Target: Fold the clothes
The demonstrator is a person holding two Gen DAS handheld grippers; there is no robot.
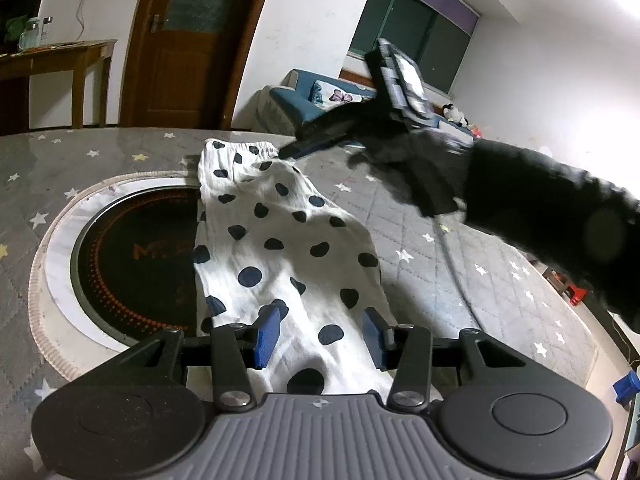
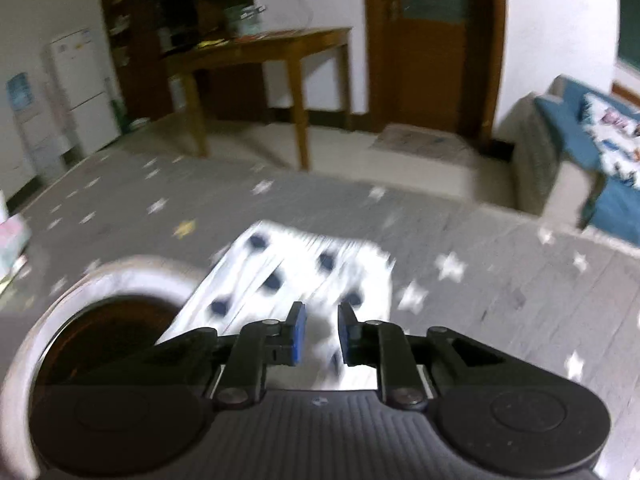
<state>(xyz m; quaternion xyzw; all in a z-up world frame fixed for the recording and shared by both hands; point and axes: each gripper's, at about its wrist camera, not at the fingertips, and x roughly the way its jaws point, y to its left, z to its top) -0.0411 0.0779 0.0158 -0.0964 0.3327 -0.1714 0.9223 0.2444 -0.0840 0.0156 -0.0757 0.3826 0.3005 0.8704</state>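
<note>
Flat on the grey star-print table cover (image 1: 448, 240) lies a white garment with dark blue dots (image 1: 288, 240), stretched from six o'clock toward twelve in the left wrist view, its left edge overlapping a round black inset cooktop (image 1: 132, 256) at nine o'clock. Orange lettering on that cooktop begins with "M"; the rest is hidden under the cloth. The left gripper (image 1: 320, 338) hovers over the near end, its blue-padded fingers (image 1: 267, 336) spread wide with nothing between them. The right gripper (image 1: 292, 150), held by a dark-gloved hand (image 1: 400, 152) from two o'clock, reaches the far waistband; its own blurred view shows the fingers (image 2: 298, 334) parted, gripping nothing.
</note>
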